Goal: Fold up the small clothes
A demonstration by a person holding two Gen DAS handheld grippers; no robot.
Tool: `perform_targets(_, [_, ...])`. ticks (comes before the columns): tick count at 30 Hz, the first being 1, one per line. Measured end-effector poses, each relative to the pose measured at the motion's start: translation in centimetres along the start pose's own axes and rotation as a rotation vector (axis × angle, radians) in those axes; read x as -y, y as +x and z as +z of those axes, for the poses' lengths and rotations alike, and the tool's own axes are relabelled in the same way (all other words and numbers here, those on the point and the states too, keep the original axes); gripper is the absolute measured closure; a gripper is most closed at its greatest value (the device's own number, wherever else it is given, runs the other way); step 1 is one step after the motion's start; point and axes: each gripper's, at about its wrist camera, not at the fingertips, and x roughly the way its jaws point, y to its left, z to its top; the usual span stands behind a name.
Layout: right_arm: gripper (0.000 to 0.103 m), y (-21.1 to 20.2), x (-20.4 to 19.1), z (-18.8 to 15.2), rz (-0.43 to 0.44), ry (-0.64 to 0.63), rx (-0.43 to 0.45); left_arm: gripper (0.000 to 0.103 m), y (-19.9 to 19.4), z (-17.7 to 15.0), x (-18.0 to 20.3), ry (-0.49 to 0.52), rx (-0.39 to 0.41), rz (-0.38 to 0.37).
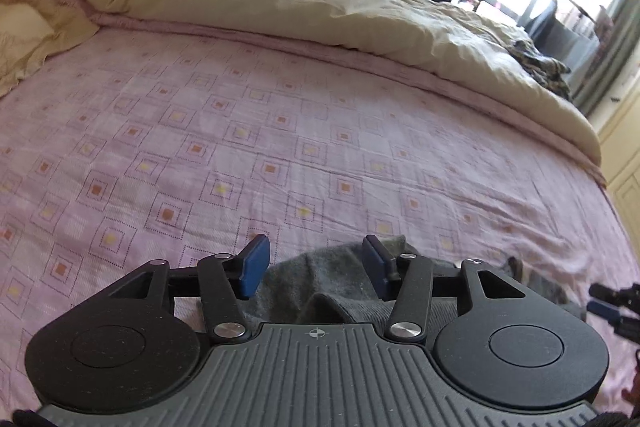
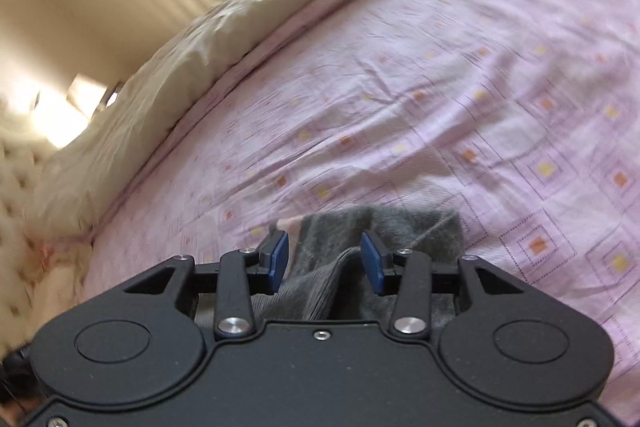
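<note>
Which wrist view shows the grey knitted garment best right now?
The right wrist view: the grey knitted garment shows its far edge, a corner and a raised fold between the open right gripper. The left wrist view shows only a crumpled part between the open left gripper, mostly hidden.

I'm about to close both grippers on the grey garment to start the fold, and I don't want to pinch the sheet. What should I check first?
1. Left gripper open: ok.
2. Right gripper open: ok.
3. Grey garment between the left fingers: ok, fabric lies in the gap.
4. Garment between the right fingers: ok, a raised fold sits there.
5. Pink sheet clear of the pads: cannot tell, the tips hide the contact.
6. Garment lying flat: not ok, it is bunched.
</note>
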Motion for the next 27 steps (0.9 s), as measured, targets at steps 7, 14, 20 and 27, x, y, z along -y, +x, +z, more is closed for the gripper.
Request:
perform_targets(7, [0.043,-0.8,-5.0,-4.4,-0.008,-0.317,-0.077,0.050,-1.6,-5.5,4.2,0.263,-0.055,-0.066])
perform_targets(14, [0.041,1.4,-6.9,-8.3,-0.056,-0.517,-0.201,0.050,0.5,-8.9,4.9,0.322,-0.174,-0.090])
perform_targets(20, [0.038,5.0,-7.4,-6.4,-0.110,-0.630,-0.225,0.050,3.8,-6.4,4.1,0.330,-0.177,-0.067])
perform_targets(27, [0.038,8.6,-8.0,-0.7,-0.187,-0.587,-0.178,0.050,7.4,-0.3,2.5,0.237,-0.128,0.020])
